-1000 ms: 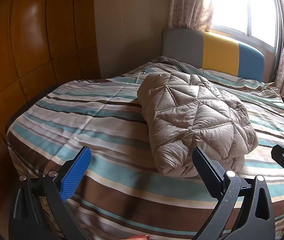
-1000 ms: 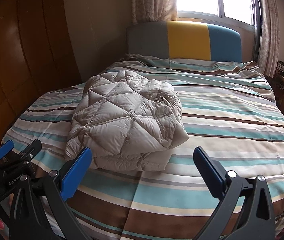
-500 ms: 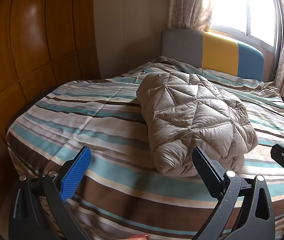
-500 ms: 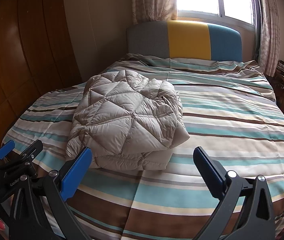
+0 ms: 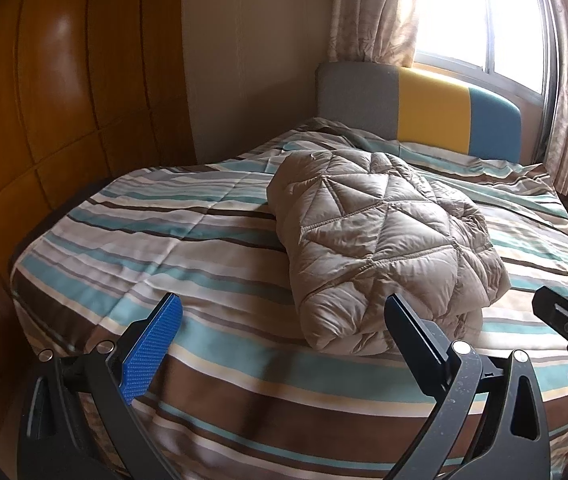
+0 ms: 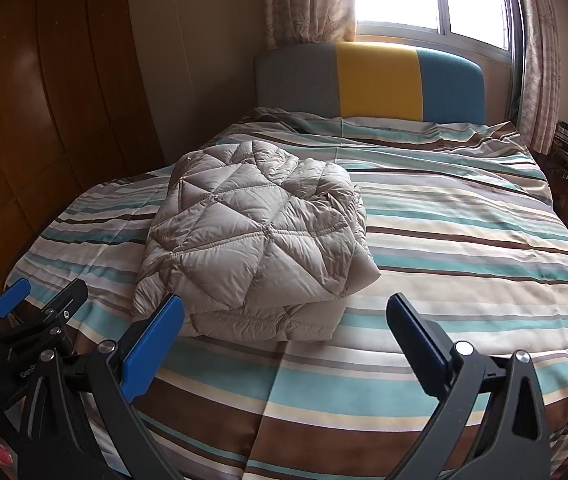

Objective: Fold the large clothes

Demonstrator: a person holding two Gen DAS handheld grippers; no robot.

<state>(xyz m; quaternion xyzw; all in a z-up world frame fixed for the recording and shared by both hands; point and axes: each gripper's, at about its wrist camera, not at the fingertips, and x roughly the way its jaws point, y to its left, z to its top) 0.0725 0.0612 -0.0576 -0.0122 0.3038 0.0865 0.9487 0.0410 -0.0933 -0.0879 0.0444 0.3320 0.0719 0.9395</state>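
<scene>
The jacket (image 6: 257,240), a puffy quilted grey one, lies already folded into a thick bundle on the striped bedspread (image 6: 464,240), toward the left side of the bed and near its foot, with the headboard (image 6: 368,82) well beyond it. To my eye the folding looks all but done, so what remains is to leave the bundle undisturbed or, at most, press down its springy top layer and square the loose flap at its right edge; padded fabric like this tends to puff back open, so any touch should be flat and gentle, not a pinch that drags a layer out. The left gripper (image 5: 284,344) hovers low over the foot of the bed, just short of the bundle, fingers spread wide and holding nothing. The right gripper (image 6: 284,344) sits beside it at a similar height, also wide apart and empty, aimed at the bundle's near right corner.
</scene>
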